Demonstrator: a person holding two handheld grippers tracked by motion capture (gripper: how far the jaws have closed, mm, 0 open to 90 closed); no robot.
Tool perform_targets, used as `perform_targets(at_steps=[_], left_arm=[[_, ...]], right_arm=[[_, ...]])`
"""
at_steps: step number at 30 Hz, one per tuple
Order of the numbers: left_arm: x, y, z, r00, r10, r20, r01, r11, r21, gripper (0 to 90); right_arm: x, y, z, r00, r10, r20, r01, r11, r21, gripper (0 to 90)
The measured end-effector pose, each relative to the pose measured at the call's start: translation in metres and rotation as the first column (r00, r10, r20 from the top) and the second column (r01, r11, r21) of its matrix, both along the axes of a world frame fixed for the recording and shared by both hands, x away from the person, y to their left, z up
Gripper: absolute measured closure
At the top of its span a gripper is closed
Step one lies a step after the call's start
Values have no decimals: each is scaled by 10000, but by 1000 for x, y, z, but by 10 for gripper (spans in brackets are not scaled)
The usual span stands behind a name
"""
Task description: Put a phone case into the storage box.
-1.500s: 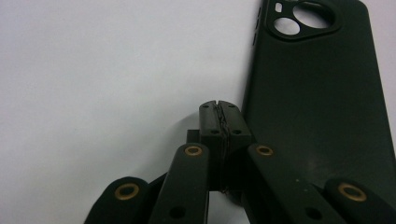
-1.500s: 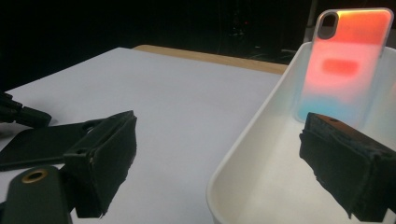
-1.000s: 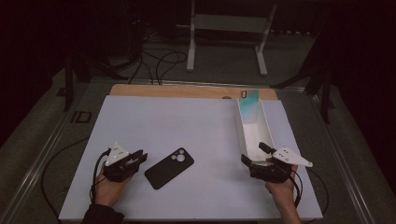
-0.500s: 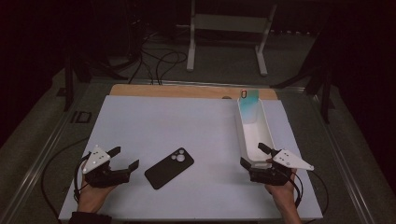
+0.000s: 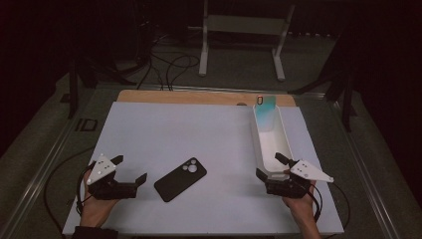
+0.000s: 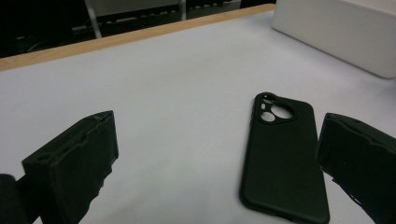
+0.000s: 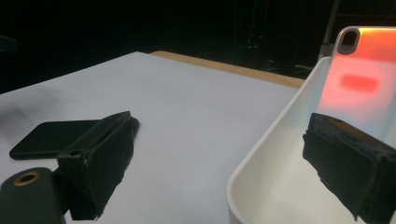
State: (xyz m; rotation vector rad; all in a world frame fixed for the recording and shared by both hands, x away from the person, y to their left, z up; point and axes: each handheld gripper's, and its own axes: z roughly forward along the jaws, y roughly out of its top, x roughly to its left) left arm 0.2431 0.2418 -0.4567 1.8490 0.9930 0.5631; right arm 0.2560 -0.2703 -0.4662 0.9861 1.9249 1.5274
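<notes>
A black phone case (image 5: 180, 178) lies flat on the white table top, camera cut-out toward the far side. My left gripper (image 5: 132, 168) hovers just left of it, apart from it; its jaws have just been opening and stand open with nothing between the pads. In the left gripper view the case (image 6: 282, 163) lies ahead, close to the right-hand finger (image 6: 359, 163). My right gripper (image 5: 267, 164) is open at the near end of a long white tray (image 5: 260, 144). An iridescent phone case (image 5: 265, 107) leans upright at the tray's far end, glowing red in the right gripper view (image 7: 364, 79).
A wooden strip (image 5: 199, 97) runs along the table's far edge. Past it are cables and a white stand (image 5: 244, 30) on the dark floor. Metal rails border the table on both sides. The tray's near rim (image 7: 266, 149) sits between my right jaws.
My left gripper has drawn back to the left, away from the black case, and its jaws have spread wide. The right gripper and the case have stayed put.
</notes>
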Motion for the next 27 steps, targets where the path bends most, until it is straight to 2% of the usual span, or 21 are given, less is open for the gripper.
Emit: perform_targets(at_steps=[7, 9, 16, 27], left_arm=[[2, -7, 1, 9995, -99, -284, 115, 9983, 573, 0], [4, -11, 0, 9986, -129, -513, 171, 9964, 835, 0], [10, -22, -1, 9953, -365, -902, 475, 9913, 1228, 0], [25, -44, -13, 9820, -717, -1747, 1046, 9768, 1866, 0]], right_arm=[[0, 1, 0, 10000, -75, -54, 75, 10000, -58, 87], [1, 1, 0, 9999, -94, -62, 94, 9999, -70, 87], [2, -1, -1, 9997, -194, -163, 194, 9998, -38, 88], [2, 1, -2, 9995, -163, -255, 161, 9998, -86, 87]])
